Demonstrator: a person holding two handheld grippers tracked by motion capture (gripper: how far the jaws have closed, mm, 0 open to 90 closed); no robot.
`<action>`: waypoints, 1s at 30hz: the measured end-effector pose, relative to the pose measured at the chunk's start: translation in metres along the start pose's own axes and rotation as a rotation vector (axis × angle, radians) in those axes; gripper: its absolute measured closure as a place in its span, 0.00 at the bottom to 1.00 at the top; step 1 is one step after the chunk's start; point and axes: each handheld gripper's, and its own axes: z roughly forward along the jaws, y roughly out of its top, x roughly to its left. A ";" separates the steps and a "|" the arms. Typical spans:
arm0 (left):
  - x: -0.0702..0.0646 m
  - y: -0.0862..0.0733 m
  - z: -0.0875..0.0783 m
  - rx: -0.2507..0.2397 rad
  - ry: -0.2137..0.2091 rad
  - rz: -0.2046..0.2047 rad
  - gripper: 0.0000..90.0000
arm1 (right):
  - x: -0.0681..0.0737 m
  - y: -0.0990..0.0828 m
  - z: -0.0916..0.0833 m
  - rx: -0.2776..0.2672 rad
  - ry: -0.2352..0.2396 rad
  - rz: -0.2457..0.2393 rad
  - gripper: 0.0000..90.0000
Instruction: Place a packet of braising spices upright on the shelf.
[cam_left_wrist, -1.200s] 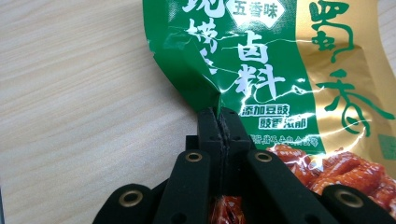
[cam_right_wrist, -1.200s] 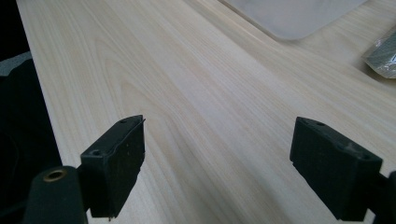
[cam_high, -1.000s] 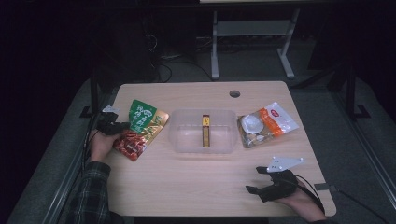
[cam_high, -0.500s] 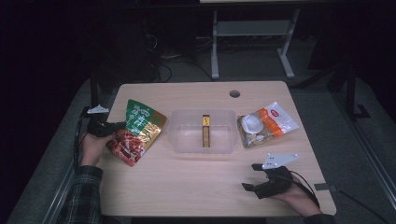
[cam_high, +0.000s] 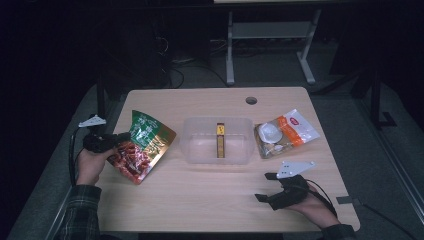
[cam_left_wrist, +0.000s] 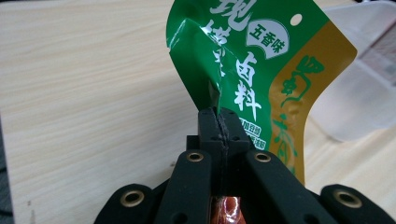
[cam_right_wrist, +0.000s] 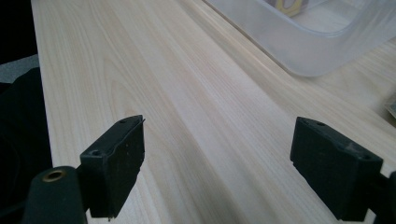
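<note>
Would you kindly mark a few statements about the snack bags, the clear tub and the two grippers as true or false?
1. The left gripper is shut on the green snack bag. True.
2. The right gripper holds the white and orange bag. False: its jaws are open over bare table.
3. The clear tub holds a narrow yellow-brown packet. True.
4. The green snack bag lies inside the tub. False: it is left of it, in the gripper.

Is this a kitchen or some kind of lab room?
Probably a lab or workroom, not a kitchen: a bare wooden table with a cable hole, loose cables on the floor, a metal stand behind, and a dark room around.
</note>
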 end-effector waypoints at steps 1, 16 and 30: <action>-0.002 0.001 -0.002 -0.010 -0.006 -0.004 1.00 | 0.000 0.000 0.000 0.000 0.003 0.002 0.19; -0.052 0.011 -0.017 -0.082 -0.142 0.031 1.00 | 0.002 0.006 0.001 -0.030 0.015 0.013 0.19; -0.106 0.016 -0.007 -0.108 -0.271 0.080 1.00 | 0.012 0.028 0.009 -0.104 0.064 0.009 0.16</action>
